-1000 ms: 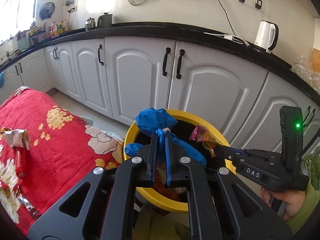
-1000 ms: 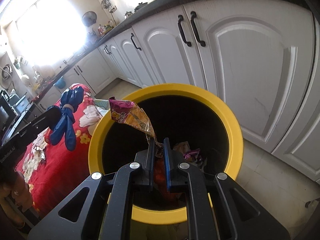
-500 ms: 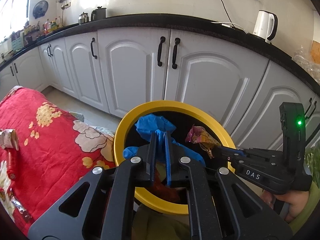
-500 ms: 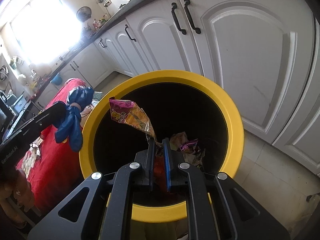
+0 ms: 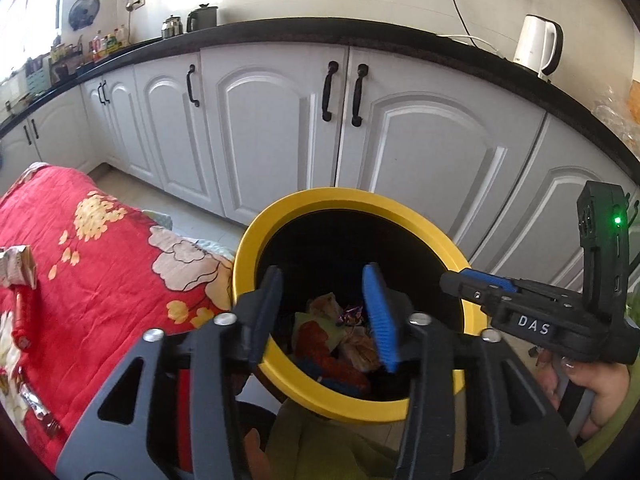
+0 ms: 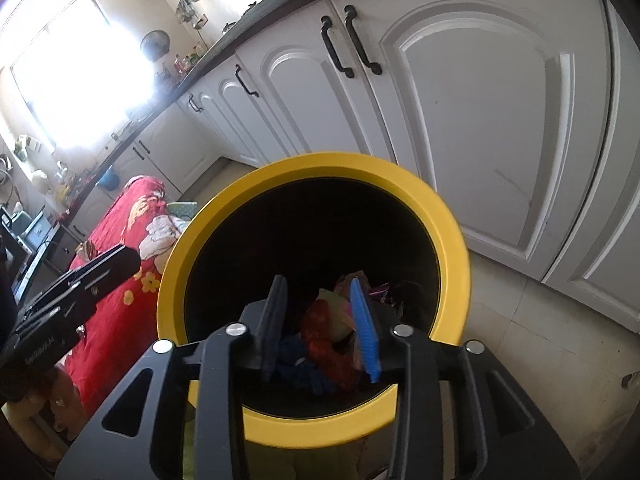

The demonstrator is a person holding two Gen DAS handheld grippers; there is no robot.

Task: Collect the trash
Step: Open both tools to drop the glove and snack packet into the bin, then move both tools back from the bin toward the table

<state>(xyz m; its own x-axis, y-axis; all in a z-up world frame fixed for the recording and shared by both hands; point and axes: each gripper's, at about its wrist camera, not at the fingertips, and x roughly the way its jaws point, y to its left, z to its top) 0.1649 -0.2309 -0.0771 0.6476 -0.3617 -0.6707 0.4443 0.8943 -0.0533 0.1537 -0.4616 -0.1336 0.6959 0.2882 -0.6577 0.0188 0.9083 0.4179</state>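
Item one: our left tool (image 5: 324,312), a black two-finger clamp with a blue pad on one finger, hangs over the near rim of the round bin with the yellow rim and black inside (image 5: 276,224); its fingers stand wide apart with nothing between them. Item two: our right tool (image 6: 320,324), of the same make, also hangs over the bin mouth, fingers apart and holding nothing; in the left wrist view its tip (image 5: 476,286) reaches over the bin's right rim, held by a hand in a green sleeve (image 5: 592,392). Item three: the trash in the bin (image 6: 332,340), a loose heap at the bottom, in which we make out a red and orange crumpled wrapper, a pale green piece, a blue bundle (image 6: 296,360) at the near left, and a small purple wrapper toward the right; the rest is too dark to sort. Item four: a red cloth with a yellow and white flower print (image 5: 92,272), spread just left of the bin and touching its rim, carrying a crumpled silvery wrapper (image 5: 18,266) near its left edge and further foil scraps (image 5: 38,404) lower down. Item five: a run of white panelled cabinet doors with black handles (image 5: 280,120) behind the bin, under a black table (image 5: 280,34) that bears a white electric kettle (image 5: 536,46) at the right and a dark kettle (image 5: 202,18) farther left.
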